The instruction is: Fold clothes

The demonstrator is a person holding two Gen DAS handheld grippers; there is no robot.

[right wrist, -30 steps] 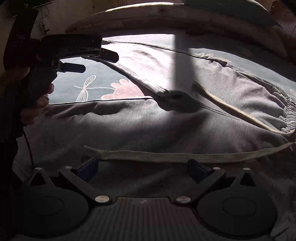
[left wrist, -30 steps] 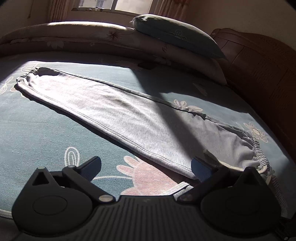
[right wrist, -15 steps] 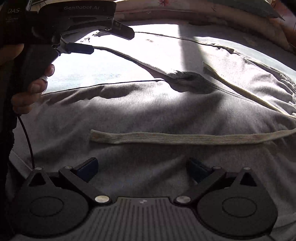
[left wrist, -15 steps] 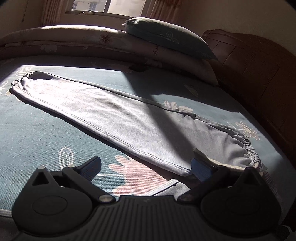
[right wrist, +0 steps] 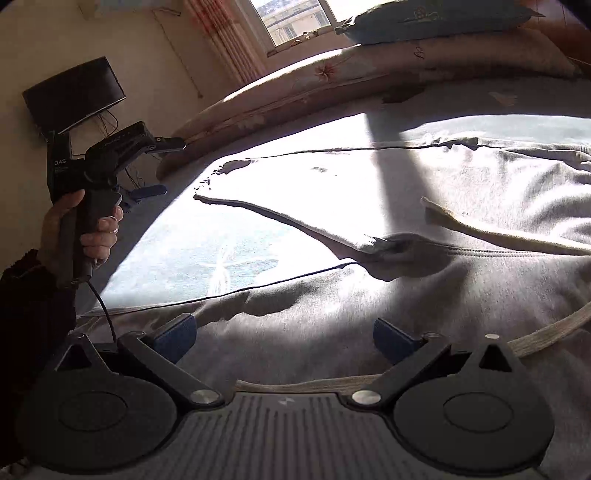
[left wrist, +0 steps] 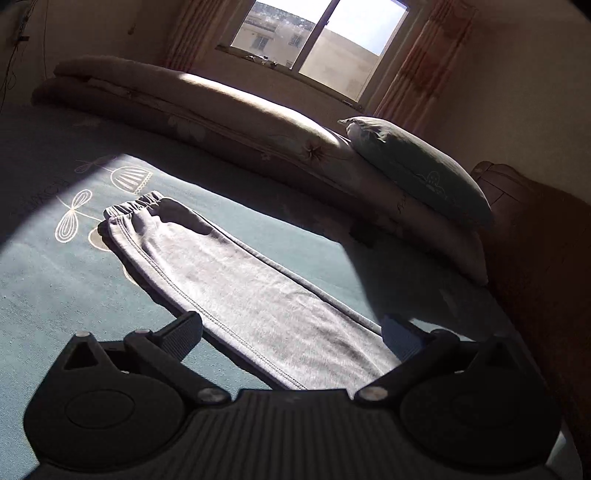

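Note:
Grey sweatpants (right wrist: 369,295) lie flat on the bed, legs apart, with a beige drawstring (right wrist: 491,234) loose across the waist area. In the left wrist view one leg (left wrist: 236,280) runs away to its elastic cuff (left wrist: 136,203). My left gripper (left wrist: 291,330) hovers open over that leg, holding nothing. The right wrist view shows it from the side, left gripper (right wrist: 159,168), in a person's hand (right wrist: 96,236), raised above the sheet. My right gripper (right wrist: 284,338) is open low over the near leg, its fingers (right wrist: 177,336) empty.
A teal patterned sheet (left wrist: 55,280) covers the bed. A rolled duvet (left wrist: 221,122) with a pillow (left wrist: 417,170) lies along the far side under a window (left wrist: 317,33). A wooden headboard (left wrist: 543,258) stands at right. A dark screen (right wrist: 74,92) hangs on the wall.
Both cameras have tilted upward and lifted; the left gripper has moved along the leg toward the cuff, away from the crotch. Both grippers stayed open, and the pants have not shifted.

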